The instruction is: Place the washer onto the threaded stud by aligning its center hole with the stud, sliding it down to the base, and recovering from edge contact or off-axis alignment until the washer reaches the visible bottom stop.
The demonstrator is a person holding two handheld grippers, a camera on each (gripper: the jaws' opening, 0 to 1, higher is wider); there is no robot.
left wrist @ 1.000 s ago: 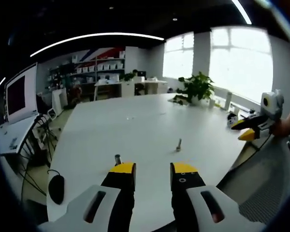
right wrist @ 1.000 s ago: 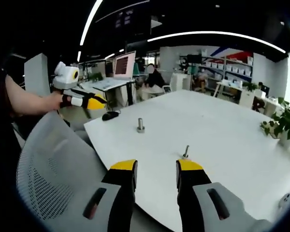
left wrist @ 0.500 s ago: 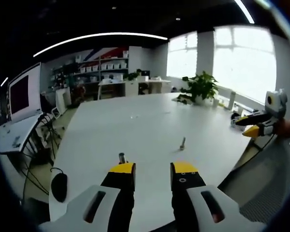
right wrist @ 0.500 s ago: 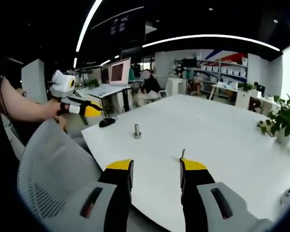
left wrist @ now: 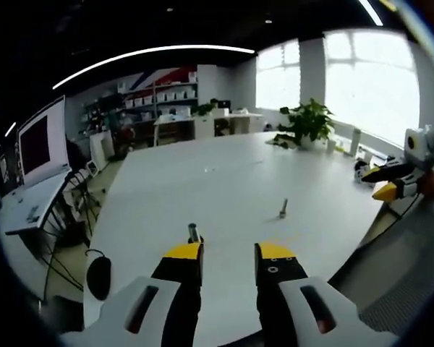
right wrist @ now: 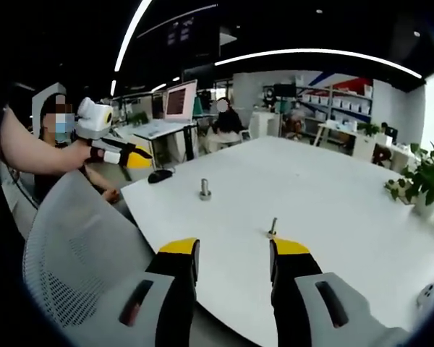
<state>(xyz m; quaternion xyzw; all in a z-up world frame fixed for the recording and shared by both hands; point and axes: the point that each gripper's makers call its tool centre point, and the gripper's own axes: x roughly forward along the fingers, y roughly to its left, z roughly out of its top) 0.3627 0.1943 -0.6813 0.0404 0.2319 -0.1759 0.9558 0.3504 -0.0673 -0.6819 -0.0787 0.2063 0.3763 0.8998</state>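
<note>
Grippers [left wrist: 228, 262] [right wrist: 233, 259] hover open over table [left wrist: 224, 181].

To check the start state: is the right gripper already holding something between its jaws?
No. In the right gripper view the right gripper has its jaws apart, with only bare white table between them.

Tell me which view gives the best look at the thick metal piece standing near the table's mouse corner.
The right gripper view: the thick metal piece stands clear on the open white table, whole outline visible. In the left gripper view, the piece peeks out just above the left gripper's jaw, its base hidden.
</note>
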